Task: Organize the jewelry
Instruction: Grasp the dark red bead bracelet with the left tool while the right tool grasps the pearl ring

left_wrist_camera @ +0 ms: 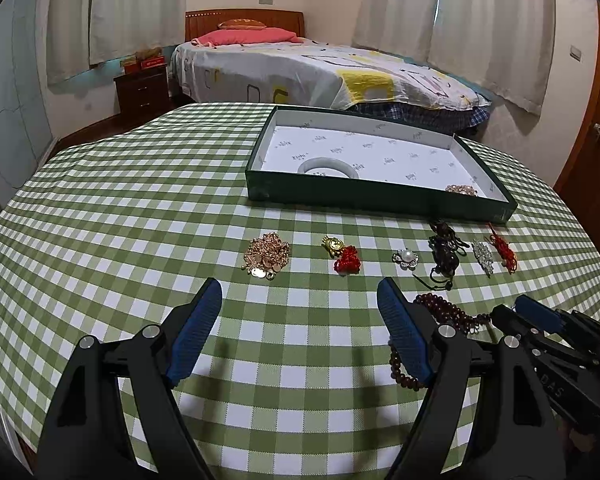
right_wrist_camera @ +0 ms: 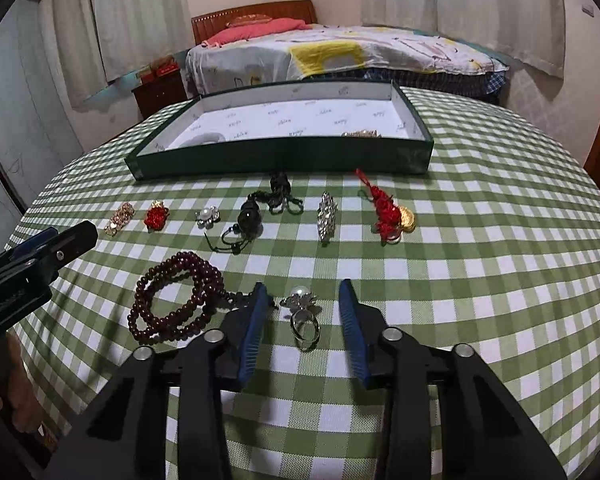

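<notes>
A silver ring with a pearl (right_wrist_camera: pixel 302 312) lies on the checked cloth between the blue pads of my right gripper (right_wrist_camera: pixel 303 292). A gap shows on both sides of it, so the gripper is open. A brown bead strand (right_wrist_camera: pixel 180 296) is coiled just left of it. My left gripper (left_wrist_camera: pixel 300 286) hovers wide open over bare cloth, short of a gold coin chain (left_wrist_camera: pixel 267 254) and a gold charm with a red knot (left_wrist_camera: pixel 342 256). The green box (left_wrist_camera: pixel 380 200) behind holds a pale bangle (left_wrist_camera: pixel 328 166) and a gold piece (left_wrist_camera: pixel 461 190).
A row of jewelry lies before the box: a pearl brooch (right_wrist_camera: pixel 208 216), a dark bead on cord (right_wrist_camera: pixel 250 216), a crystal piece (right_wrist_camera: pixel 327 212) and a red knot with gold coins (right_wrist_camera: pixel 388 216). A bed stands beyond the round table. A hand shows at the lower left.
</notes>
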The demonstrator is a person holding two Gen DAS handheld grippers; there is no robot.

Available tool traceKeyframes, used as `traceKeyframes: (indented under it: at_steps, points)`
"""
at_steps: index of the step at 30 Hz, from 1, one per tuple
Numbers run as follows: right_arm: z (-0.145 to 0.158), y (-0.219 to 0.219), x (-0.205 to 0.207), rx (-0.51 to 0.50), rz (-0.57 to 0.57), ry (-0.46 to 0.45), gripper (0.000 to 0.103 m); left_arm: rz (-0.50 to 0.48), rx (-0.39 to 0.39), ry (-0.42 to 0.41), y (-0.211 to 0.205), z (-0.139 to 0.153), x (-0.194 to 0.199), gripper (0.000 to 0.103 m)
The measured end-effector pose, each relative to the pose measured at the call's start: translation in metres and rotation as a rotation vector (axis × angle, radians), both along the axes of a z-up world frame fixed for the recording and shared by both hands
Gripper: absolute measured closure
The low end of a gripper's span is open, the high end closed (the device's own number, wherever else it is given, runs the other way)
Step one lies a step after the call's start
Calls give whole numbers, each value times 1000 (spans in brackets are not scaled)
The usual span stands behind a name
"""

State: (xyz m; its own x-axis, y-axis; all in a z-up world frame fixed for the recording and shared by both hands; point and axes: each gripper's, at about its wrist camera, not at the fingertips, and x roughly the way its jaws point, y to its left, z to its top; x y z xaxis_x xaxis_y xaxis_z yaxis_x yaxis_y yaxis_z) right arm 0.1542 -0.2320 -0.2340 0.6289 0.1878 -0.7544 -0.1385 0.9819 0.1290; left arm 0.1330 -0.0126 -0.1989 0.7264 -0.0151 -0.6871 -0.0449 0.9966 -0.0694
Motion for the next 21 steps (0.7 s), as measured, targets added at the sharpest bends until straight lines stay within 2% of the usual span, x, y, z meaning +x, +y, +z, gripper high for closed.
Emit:
traceKeyframes:
  at_steps: [3,12,21]
  points:
    - [-3,-3,0,9,-1,10,81,-1,-3,7,-1,-3,0,25]
    - [3,-21,-5,30,-29,-3,81,-25,3,15,-14,-4,-2,25]
    - [16,-48,-19,22,-77,-44,81,-79,16,27,-46,-7,-5,25]
